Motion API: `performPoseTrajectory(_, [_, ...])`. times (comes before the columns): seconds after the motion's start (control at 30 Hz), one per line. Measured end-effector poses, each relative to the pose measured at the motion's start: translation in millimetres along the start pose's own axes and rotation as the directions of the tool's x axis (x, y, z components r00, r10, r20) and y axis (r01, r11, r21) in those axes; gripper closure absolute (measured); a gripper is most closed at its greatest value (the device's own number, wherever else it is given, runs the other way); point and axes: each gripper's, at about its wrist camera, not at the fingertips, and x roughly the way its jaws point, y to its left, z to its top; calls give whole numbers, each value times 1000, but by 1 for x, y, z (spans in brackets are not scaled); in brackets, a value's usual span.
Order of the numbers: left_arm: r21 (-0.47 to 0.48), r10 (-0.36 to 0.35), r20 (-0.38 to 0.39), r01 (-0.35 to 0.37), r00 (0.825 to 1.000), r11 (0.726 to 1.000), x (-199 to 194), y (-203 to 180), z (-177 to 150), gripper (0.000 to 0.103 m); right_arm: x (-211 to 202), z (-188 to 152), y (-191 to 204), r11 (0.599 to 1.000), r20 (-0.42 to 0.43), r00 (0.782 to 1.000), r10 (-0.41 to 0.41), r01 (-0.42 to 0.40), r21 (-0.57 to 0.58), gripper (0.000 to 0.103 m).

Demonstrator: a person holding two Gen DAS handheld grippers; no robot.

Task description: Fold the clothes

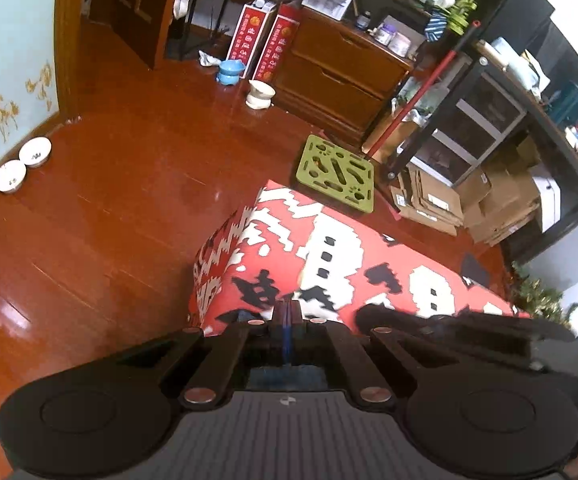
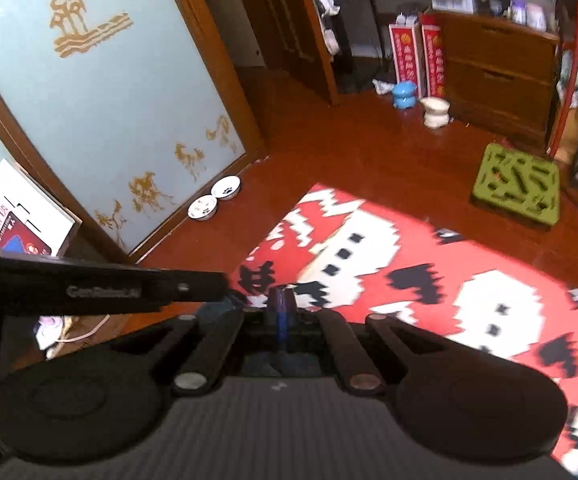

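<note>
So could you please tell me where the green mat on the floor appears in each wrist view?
Left wrist view: the green mat lies right of centre, just beyond the far edge of the red patterned cloth.
Right wrist view: the green mat lies at the right edge, beyond the cloth.
Shared landmark: the blue bowl by the red boxes.

Glossy red-brown wooden floor: two white round bowls along its wall edge, green perforated square mat near the shelving, red-white-black patterned block mid-floor.
</note>
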Motion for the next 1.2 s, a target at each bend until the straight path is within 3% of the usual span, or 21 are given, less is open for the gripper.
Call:
performPoseTrajectory(0.27, [14,37,-38,-37,999,999,-37,-24,-48,103,-56,-41,21,999,-50,999,9,-11,-37,102])
performPoseTrajectory(0.57, [10,93,-42,-92,995,996,-52,-42,-99,102,-90,-98,43,1000,-81,996,22,-23,-11,101])
performPoseTrajectory(0.77, [-35,116,-12,-116,993,993,-42,-33,-123,101,-79,-111,41,999,-52,998,28,-30,-25,101])
performPoseTrajectory(1.1, [-7,137,93,-137,986,991,-37,-32,-136,99,-67,-124,41,993,12,1000,26,-25,-117,103])
performPoseTrajectory(1.2, [-3,138,119,-138,983,990,-39,-33,-141,98,-68,-125,41,995,7,1000,9,-8,-98,103])
